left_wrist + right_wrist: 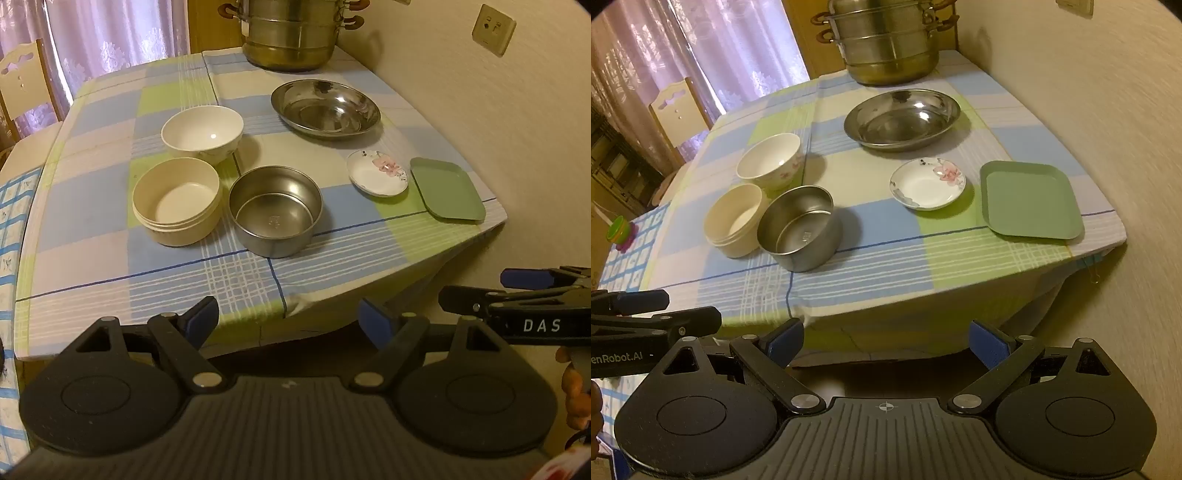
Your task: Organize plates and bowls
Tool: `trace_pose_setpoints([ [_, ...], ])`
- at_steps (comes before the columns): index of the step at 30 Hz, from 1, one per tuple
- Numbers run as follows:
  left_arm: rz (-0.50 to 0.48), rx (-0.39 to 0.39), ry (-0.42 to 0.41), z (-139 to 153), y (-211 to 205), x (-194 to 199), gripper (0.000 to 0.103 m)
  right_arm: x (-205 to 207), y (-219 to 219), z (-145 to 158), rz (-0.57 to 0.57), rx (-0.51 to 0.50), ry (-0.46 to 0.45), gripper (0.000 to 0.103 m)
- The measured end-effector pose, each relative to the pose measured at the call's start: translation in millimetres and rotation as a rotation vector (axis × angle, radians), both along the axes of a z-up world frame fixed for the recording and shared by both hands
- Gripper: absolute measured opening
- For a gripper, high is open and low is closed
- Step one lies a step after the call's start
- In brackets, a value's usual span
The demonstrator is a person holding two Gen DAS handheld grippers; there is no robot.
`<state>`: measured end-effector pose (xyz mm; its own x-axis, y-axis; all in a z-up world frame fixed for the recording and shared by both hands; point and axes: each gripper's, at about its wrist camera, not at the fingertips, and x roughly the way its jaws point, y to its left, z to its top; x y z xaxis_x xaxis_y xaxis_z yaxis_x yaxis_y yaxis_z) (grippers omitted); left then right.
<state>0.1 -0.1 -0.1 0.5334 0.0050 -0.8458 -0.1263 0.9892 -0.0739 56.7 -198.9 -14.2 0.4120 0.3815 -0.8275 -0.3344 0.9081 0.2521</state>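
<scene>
- Holding both tongs wide and empty, you keep the left tongs point(290, 321) and right tongs point(886, 341) low in frame.
- 3 bowls point(275, 210) sit mid-frame on the bench point(92, 258); 3 plates point(1030, 199) lie right.

Six dishes upright, empty, on checked tabletop point(92, 229). Left group: white floral ceramic bowl point(202, 133) behind; cream round plastic container point(176, 200) beside small steel bowl point(275, 215). Right: wide steel basin point(325, 108) behind; white floral saucer point(377, 172) beside green square plastic plate point(446, 189) nr corner.
</scene>
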Motion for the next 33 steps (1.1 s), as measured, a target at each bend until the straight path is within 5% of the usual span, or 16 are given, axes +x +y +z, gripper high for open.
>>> trace_pose_setpoints([
  [33, 0.014, -0.018, 0.003, -4, 14, 3, 0.082, 6, 9, 0, 0.001, -0.002, 0.002, 0.096],
])
